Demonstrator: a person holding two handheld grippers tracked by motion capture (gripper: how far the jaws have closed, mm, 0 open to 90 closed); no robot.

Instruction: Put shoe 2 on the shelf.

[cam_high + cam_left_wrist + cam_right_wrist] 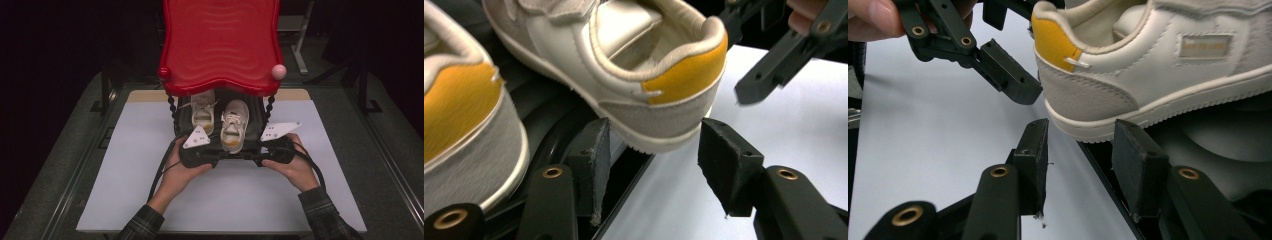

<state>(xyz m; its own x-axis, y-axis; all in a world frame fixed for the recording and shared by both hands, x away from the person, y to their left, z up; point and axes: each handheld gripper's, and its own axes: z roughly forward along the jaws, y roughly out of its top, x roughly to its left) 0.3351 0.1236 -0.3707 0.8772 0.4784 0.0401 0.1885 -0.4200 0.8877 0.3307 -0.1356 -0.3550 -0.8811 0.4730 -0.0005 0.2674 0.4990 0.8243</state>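
Note:
Two white sneakers with yellow heel tabs stand on a black lower shelf [257,117] under a red top shelf [220,45]. The right sneaker [234,125] has its heel at the shelf's front edge; the left sneaker [203,112] sits farther back. My left gripper [217,152] and right gripper [254,151] face each other just below that heel. In the left gripper view the sneaker heel [674,80] hangs just above my open left gripper [655,131]. My right gripper [1083,127] is open under the same heel [1083,95]. Neither holds anything.
The rack stands at the back of a white table surface [225,190]. The second sneaker [464,125] lies close on the left in the left gripper view. Twisted black posts [172,107] carry the red shelf. Dark floor and metal frames surround the table.

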